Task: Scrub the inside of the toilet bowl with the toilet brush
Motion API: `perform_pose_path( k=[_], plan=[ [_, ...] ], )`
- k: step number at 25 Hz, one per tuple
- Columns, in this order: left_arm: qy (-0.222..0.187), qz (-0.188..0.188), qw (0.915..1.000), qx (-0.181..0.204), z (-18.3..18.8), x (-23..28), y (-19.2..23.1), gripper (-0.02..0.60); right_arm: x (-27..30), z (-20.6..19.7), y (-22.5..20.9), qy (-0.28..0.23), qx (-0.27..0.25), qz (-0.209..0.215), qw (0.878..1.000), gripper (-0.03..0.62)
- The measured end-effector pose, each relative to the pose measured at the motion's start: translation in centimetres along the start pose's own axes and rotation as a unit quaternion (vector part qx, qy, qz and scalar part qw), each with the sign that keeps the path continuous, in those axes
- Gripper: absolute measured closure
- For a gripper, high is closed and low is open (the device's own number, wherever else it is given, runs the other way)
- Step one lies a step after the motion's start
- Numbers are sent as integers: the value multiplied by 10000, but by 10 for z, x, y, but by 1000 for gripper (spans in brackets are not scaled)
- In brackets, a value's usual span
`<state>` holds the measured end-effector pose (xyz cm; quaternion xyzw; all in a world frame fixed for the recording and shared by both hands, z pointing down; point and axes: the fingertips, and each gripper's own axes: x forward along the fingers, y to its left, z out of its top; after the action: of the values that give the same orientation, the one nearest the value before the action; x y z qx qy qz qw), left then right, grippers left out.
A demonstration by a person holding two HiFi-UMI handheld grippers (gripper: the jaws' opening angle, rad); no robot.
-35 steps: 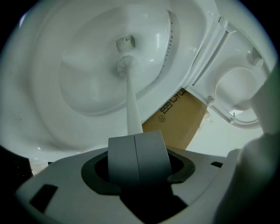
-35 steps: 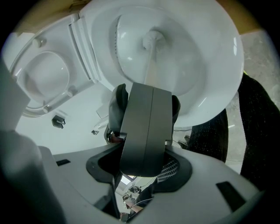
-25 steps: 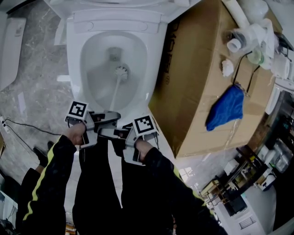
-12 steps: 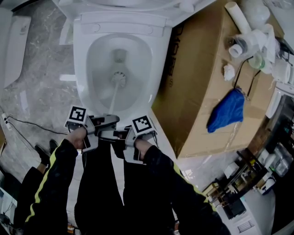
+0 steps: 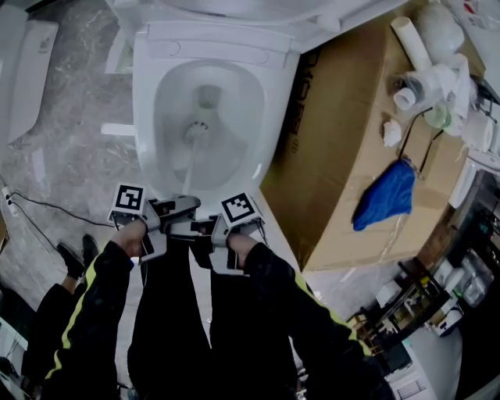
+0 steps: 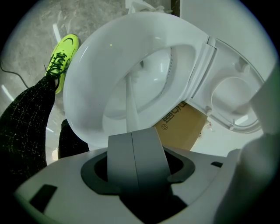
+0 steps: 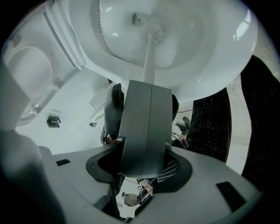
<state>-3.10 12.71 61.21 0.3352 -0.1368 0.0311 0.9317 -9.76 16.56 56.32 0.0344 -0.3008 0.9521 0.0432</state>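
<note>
Marble floor (image 5: 62, 156) framed the toilet bowl (image 5: 238, 156) at upper centre — your left gripper (image 5: 184, 206) and right gripper (image 5: 203, 226) both clenched the brush (image 5: 195, 131), head near the drain (image 5: 207, 98); firm, circling pressure was needed.

The handle end of the toilet brush (image 5: 195, 131) disappears behind the left tongs (image 5: 191, 207) and right tongs (image 5: 198, 226); the raised lid (image 5: 234, 8) is cropped.

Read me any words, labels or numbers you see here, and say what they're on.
"R" in a circle: on the cardboard box, ending a print line otherwise too blurred to read.
The marker cubes: patterns only, no words.
</note>
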Motion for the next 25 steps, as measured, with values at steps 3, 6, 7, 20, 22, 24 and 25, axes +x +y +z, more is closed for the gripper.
perform_pose_path(
  k=[3, 6, 7, 20, 22, 24, 25],
  plan=[
    [-95, -57, 9999, 17, 4, -3, -2, 324, 2, 2, 1, 60, -32, -72, 10000, 387],
    [-209, -122, 9997, 44, 9, -8, -6, 324, 6, 4, 6, 125, -70, -138, 9998, 387],
    [-248, -142, 9996, 65, 11, -9, -8, 324, 7, 5, 8, 152, -90, -156, 9997, 387],
    [-596, -459, 9965, 354, 38, -11, -29, 321, 7, 28, 22, 276, -493, -456, 9974, 387],
    [-628, -504, 9958, 427, 43, -11, -32, 321, 8, 32, 25, 293, -564, -496, 9967, 387],
    [-647, -577, 9950, 487, 47, -11, -35, 321, 8, 36, 27, 309, -618, -534, 9962, 387],
    [-655, -612, 9947, 511, 49, -11, -37, 321, 8, 37, 27, 314, -646, -559, 9958, 387]
  ],
)
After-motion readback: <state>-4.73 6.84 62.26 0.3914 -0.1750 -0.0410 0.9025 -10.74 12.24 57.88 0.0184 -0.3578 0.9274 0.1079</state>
